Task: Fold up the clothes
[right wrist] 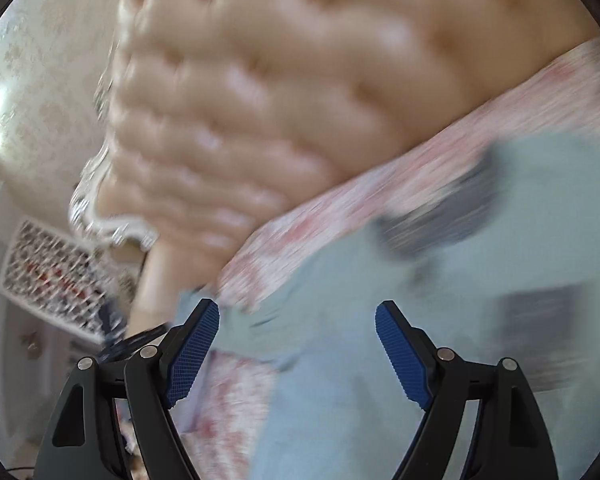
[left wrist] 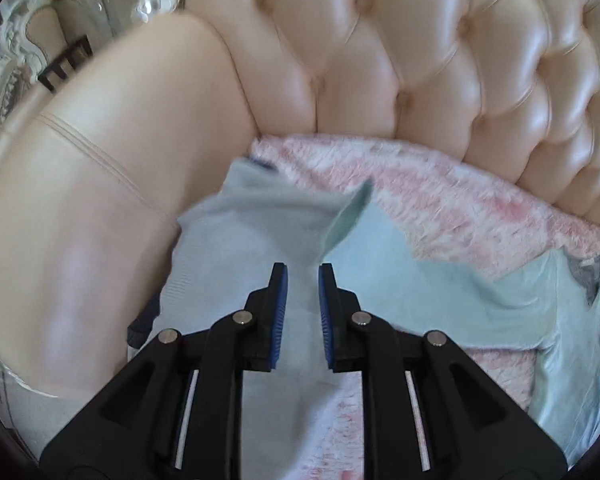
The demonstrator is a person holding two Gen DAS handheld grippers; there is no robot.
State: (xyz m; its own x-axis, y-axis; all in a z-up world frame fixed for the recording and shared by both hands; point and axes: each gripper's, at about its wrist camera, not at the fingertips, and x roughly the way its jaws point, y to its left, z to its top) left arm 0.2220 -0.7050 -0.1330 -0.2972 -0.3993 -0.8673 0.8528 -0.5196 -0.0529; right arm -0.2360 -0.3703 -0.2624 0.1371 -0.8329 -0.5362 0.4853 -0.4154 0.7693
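A pale blue-green garment [left wrist: 252,224] lies spread on a pink and white fluffy blanket [left wrist: 460,200] on the sofa seat. Part of it is folded over, with a raised flap [left wrist: 352,208]. It has grey markings near the right [left wrist: 584,276]. My left gripper [left wrist: 302,276] hovers over the garment with its jaws a narrow gap apart, nothing between them. In the blurred right wrist view the garment [right wrist: 440,280] fills the lower right. My right gripper [right wrist: 298,316] is wide open just above it and empty.
A cream tufted leather sofa back [left wrist: 400,48] rises behind the blanket, and its padded armrest [left wrist: 112,168] stands at the left. Ornate white furniture [left wrist: 28,28] stands beyond the armrest. A patterned wall [right wrist: 40,80] and a white lattice panel [right wrist: 52,276] show at the left.
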